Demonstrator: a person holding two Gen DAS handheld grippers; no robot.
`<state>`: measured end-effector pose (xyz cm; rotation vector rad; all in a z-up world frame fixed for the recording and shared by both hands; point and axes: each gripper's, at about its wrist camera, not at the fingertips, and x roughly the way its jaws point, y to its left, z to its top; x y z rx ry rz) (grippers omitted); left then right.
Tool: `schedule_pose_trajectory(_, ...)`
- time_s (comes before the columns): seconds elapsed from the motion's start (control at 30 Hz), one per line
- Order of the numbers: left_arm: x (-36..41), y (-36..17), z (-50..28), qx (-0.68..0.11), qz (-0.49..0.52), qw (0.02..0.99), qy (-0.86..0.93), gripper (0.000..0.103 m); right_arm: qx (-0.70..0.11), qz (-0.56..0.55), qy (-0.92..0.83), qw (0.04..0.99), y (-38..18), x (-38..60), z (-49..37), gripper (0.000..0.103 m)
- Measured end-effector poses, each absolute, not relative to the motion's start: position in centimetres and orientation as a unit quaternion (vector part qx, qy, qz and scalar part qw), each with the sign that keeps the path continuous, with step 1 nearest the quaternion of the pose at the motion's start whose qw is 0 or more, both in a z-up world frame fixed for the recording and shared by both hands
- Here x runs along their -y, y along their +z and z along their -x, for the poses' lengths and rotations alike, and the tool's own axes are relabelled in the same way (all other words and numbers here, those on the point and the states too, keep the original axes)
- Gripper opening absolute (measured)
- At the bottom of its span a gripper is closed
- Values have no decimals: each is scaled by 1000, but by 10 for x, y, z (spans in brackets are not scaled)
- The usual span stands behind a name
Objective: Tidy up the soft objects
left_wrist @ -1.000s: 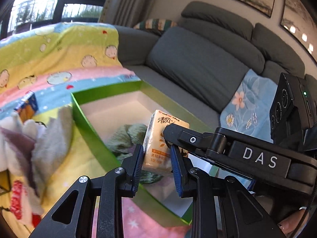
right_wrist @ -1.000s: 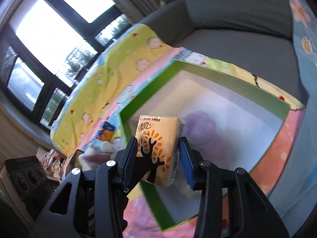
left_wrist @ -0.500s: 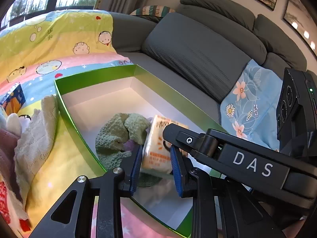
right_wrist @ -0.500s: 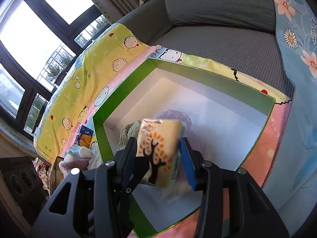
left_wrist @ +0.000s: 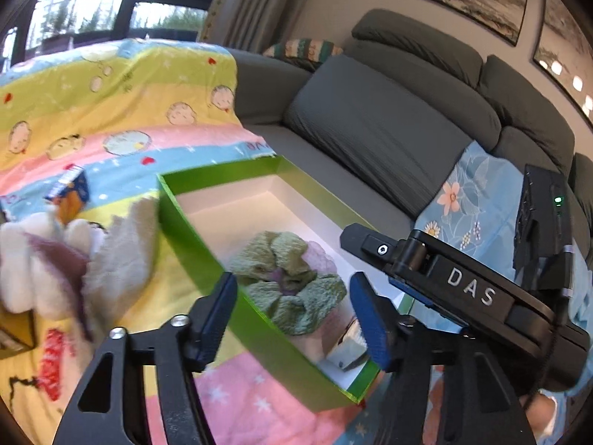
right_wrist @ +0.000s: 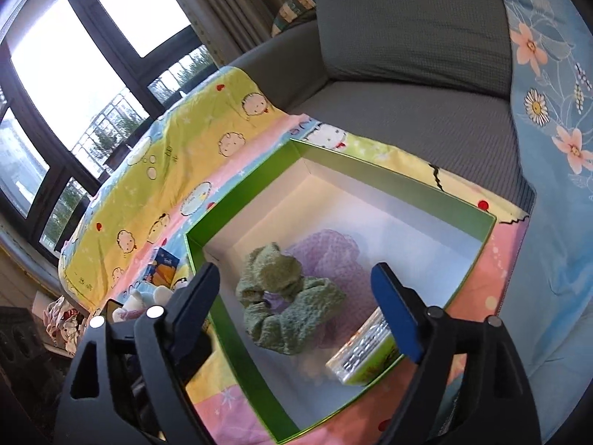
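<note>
A green box with a white inside lies on a cartoon-print blanket. In it are a green knitted cloth, a lilac cloth and a yellow tissue pack, which lies free in the near corner. My right gripper hovers over the box, its jaws opening with nothing pressed between them. My left gripper hangs above the box's near wall, jaws also opening and empty. The green cloth shows between its fingers, and the tissue pack is half hidden behind the right finger.
Left of the box lie a white plush toy, a cream towel and a small blue-and-orange carton. A grey sofa with a blue floral cloth runs behind. One right-gripper finger crosses the left wrist view.
Both grippers have opened and let go of the tissue pack, which dropped into the box's near corner. The left gripper has drawn back from the box a little.
</note>
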<state>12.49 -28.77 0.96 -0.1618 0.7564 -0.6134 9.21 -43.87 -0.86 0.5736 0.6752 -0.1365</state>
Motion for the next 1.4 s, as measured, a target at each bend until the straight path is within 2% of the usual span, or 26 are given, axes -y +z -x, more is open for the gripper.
schedule_pose_trajectory(0.03,281,12,-122,-361,80,884,-288,67,-322,-274,-64,904,-6,437,-91,91)
schedule_pose_trajectory(0.27,214,26,-98,-349,118,910,-191,69,-303,-245,-52,919,12,418,-84,97)
schedule_pose_trajectory(0.3,202,28,-93,-349,120,912,-179,76,-299,-240,-45,922,15,413,-82,101)
schedule_pose_trajectory(0.37,178,29,-85,-346,129,916,-158,84,-297,-230,-33,926,18,406,-81,102)
schedule_pose_trajectory(0.63,72,21,-52,-336,129,933,-8,84,-315,-193,30,929,12,357,-98,102)
schedule_pose_trajectory(0.9,-19,-26,-36,-348,190,913,91,84,-298,-170,93,935,8,304,-106,102)
schedule_pose_trajectory(1.1,-52,-33,-36,-346,230,903,104,84,-319,-140,86,934,-3,274,-117,102)
schedule_pose_trajectory(1.4,-67,-35,-34,-349,230,900,127,84,-333,-108,101,931,-11,246,-122,102)
